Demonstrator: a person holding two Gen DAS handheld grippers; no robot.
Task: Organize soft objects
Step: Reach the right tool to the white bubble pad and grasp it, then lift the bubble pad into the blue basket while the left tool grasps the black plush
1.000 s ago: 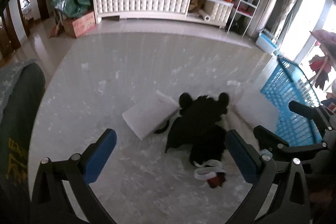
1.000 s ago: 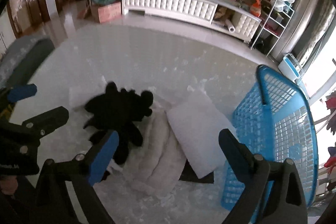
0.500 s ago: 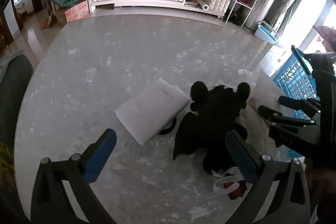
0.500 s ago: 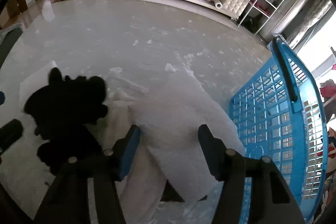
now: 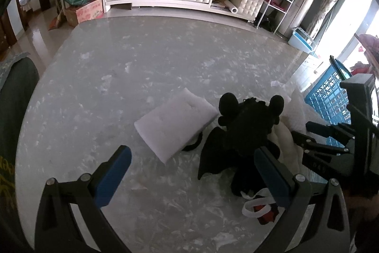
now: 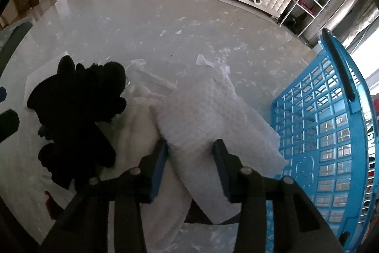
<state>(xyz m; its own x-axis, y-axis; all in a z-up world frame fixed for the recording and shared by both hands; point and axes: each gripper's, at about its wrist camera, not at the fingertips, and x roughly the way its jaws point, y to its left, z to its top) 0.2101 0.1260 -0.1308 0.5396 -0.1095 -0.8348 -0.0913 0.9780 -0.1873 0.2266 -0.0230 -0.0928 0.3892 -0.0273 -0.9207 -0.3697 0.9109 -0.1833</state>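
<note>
Grey marble tabletop [image 5: 142,77], living room behind. Right gripper [image 6: 190,153] tilted steeply down, jaws just closing, pads pinching white pillow [image 6: 213,115] beside blue basket [image 6: 331,134]. Left gripper [image 5: 191,172] spread wide, holding nothing, hovering over table. Two white pillows; second pillow [image 5: 175,125] flat, touching one black plush toy [image 5: 246,134] on cream fleece [image 6: 139,134].

You see a grey marbled stone worktop [image 5: 146,68] with white flecks. The winged plush toy [image 5: 246,134] is solid black. The quilted rectangular pillow [image 6: 213,120] is plain white. The plastic lattice basket [image 6: 327,134] is bright blue.
</note>
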